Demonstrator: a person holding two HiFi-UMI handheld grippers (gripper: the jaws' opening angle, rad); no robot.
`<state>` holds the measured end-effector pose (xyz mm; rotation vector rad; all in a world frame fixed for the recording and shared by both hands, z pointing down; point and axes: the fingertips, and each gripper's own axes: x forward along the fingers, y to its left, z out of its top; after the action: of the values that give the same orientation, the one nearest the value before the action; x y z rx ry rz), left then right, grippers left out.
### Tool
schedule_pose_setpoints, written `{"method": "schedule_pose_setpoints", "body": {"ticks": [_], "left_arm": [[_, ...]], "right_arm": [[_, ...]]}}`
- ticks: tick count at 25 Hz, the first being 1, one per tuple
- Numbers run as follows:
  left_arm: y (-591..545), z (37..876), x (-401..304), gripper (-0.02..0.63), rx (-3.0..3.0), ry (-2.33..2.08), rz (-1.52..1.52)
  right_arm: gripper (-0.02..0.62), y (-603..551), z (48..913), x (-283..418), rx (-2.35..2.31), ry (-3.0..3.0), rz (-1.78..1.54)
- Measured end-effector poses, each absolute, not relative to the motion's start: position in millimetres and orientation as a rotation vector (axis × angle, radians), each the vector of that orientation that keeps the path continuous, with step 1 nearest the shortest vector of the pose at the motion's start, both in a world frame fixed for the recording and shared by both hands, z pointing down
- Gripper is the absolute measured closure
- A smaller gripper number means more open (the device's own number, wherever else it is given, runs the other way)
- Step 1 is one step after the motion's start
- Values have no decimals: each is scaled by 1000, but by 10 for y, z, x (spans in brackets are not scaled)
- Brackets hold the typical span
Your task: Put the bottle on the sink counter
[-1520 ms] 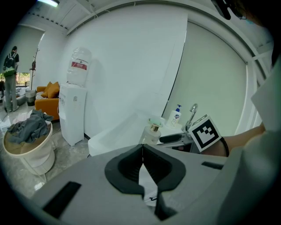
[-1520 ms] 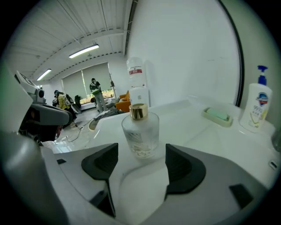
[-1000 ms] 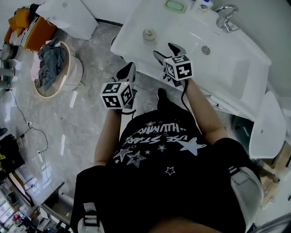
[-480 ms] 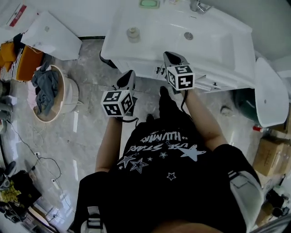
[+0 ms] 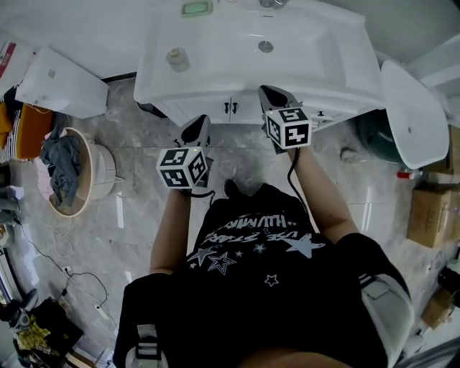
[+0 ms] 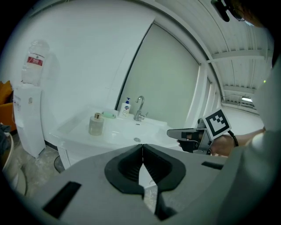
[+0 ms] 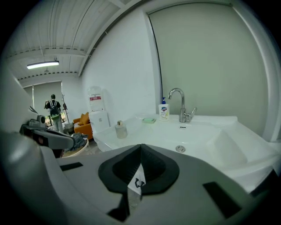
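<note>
Honestly, my left gripper (image 6: 142,151) and right gripper (image 7: 140,151) sit pinched together, empty; the soap bottle (image 7: 163,110) label is unreadable.

Squat pale bottle (image 5: 177,57), gold cap, stood upright on left end of white desk (image 5: 154,77), beside basin. Sat ahead of left tool (image 5: 198,128), ahead-left of right tool (image 5: 274,95); well apart from both, ungripped.

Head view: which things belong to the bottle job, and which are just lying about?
Job: gold-capped bottle, sink counter, left gripper and right gripper, both shut and empty.
Lying about: soap dish, laundry basket, cardboard box.
</note>
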<state>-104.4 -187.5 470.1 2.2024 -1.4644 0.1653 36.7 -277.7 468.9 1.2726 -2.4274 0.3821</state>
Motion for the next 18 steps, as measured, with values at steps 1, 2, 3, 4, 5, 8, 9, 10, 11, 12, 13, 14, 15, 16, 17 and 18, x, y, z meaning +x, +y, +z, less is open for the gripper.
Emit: {"method": "schedule_pose_setpoints", "body": {"ticks": [1, 2, 3, 4, 5, 8, 9, 10, 11, 12, 13, 14, 15, 16, 17, 18], "left_arm": [[-1865, 4698, -965, 597, 2208, -1455, 168], [-1854, 4696, -885, 597, 2213, -1448, 170], [-1838, 4695, -807, 597, 2216, -1442, 172], [-1813, 4693, -731, 597, 2219, -1437, 173], [-1778, 4689, -660, 597, 2222, -1434, 176], [-1624, 4655, -474, 597, 2232, -1435, 187], [-1569, 4639, -421, 597, 2233, -1439, 190], [-1514, 4622, -371, 597, 2233, -1444, 192], [-1459, 4603, -322, 597, 2233, -1449, 194], [-1402, 4579, -276, 597, 2235, -1454, 194], [-1347, 4553, -234, 597, 2238, -1460, 194], [-1298, 4531, -198, 597, 2241, -1468, 193], [-1253, 4514, -164, 597, 2242, -1478, 191], [-1207, 4505, -129, 597, 2242, -1489, 188], [-1159, 4500, -94, 597, 2240, -1499, 184], [-1110, 4497, -56, 597, 2237, -1509, 180]], "right_arm": [[589, -2741, 4676, 440, 1277, -2428, 386], [589, -2703, 4665, 514, 1281, -2430, 390], [589, -2661, 4655, 587, 1284, -2431, 392], [589, -2615, 4649, 655, 1286, -2433, 394], [589, -2563, 4645, 718, 1286, -2435, 393], [589, -2395, 4626, 877, 1280, -2442, 380], [589, -2343, 4610, 923, 1279, -2446, 374], [589, -2294, 4588, 964, 1277, -2452, 368], [589, -2244, 4563, 1000, 1274, -2458, 364], [589, -2189, 4537, 1030, 1269, -2465, 358], [589, -2132, 4512, 1056, 1262, -2472, 352], [589, -2076, 4492, 1081, 1254, -2480, 346], [589, -2019, 4477, 1109, 1246, -2489, 341], [589, -1959, 4468, 1141, 1238, -2497, 337], [589, -1897, 4463, 1175, 1230, -2506, 334], [589, -1834, 4461, 1211, 1221, -2514, 330]]}}
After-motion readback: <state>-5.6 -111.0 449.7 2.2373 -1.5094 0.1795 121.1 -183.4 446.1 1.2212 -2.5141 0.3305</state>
